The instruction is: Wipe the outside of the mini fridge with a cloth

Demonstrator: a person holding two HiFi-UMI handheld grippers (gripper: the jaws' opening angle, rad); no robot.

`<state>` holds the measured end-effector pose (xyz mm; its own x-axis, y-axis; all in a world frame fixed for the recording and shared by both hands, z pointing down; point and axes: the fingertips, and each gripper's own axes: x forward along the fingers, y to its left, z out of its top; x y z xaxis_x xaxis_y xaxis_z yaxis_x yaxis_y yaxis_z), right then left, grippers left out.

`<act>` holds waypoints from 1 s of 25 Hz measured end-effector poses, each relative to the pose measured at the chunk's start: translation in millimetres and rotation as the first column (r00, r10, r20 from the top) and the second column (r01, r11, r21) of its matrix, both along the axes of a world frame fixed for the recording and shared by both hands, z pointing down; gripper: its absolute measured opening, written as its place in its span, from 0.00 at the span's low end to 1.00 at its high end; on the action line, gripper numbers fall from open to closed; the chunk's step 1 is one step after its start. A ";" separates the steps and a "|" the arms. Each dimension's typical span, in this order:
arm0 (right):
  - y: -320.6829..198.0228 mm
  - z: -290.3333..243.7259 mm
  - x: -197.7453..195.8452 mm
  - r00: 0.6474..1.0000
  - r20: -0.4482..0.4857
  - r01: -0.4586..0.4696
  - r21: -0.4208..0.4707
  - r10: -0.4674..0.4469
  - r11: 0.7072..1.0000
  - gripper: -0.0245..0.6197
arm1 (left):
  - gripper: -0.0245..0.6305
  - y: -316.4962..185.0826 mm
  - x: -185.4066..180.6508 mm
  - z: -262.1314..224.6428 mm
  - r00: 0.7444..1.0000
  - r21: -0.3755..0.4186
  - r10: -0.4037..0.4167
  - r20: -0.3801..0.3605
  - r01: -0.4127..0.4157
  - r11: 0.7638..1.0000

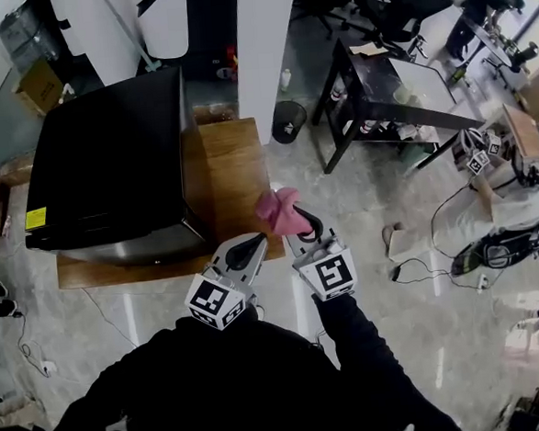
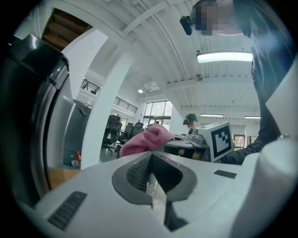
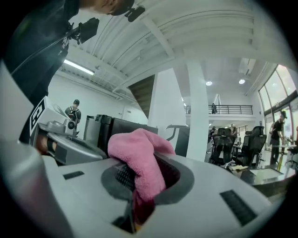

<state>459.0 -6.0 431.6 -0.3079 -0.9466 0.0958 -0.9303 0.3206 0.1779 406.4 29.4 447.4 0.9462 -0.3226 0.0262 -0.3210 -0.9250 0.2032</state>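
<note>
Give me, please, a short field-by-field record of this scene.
mini fridge: black, standing on a wooden stand
cloth: pink, bunched, held to the right of the fridge and not touching it
right gripper: jaws shut on the cloth
left gripper: jaws together, nothing between them
wiping: no contact with the fridge yet

The black box-shaped mini fridge point(image 1: 109, 157) stands on the left part of the low wooden table point(image 1: 239, 175), with the table's right strip beside it. The pink fleece cloth point(image 1: 281, 211) sits between the right gripper's point(image 1: 301, 224) jaws over the table's front right corner. The left gripper point(image 1: 253, 246) is just left of it, at the front edge. A round black bin point(image 1: 288, 119) stands behind the back right corner.
</note>
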 end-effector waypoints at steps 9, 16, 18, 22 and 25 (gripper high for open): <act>-114.4 -32.9 12.3 0.991 -0.090 0.102 0.000 -0.101 0.995 0.13 | 0.05 -62.5 46.2 -9.6 0.999 -0.032 0.019 -0.033 -0.020 0.999; -169.5 -37.5 2.4 0.972 -0.125 0.200 -0.001 -0.199 0.980 0.13 | 0.05 -95.9 51.4 -2.8 0.998 -0.049 -0.048 -0.039 0.046 0.998; -184.9 -40.7 -1.9 0.963 -0.115 0.246 -0.008 -0.245 0.969 0.13 | 0.05 -104.1 52.4 -6.4 0.996 -0.040 -0.088 -0.031 0.087 0.995; -215.0 -41.4 -15.7 0.927 -0.142 0.348 -0.015 -0.347 0.937 0.13 | 0.05 -119.9 50.8 -10.2 0.981 -0.024 -0.193 -0.016 0.192 0.981; -236.2 -38.6 -26.2 0.898 -0.193 0.399 -0.025 -0.396 0.916 0.13 | 0.05 -124.6 46.9 -12.7 0.956 -0.026 -0.295 -0.007 0.295 0.955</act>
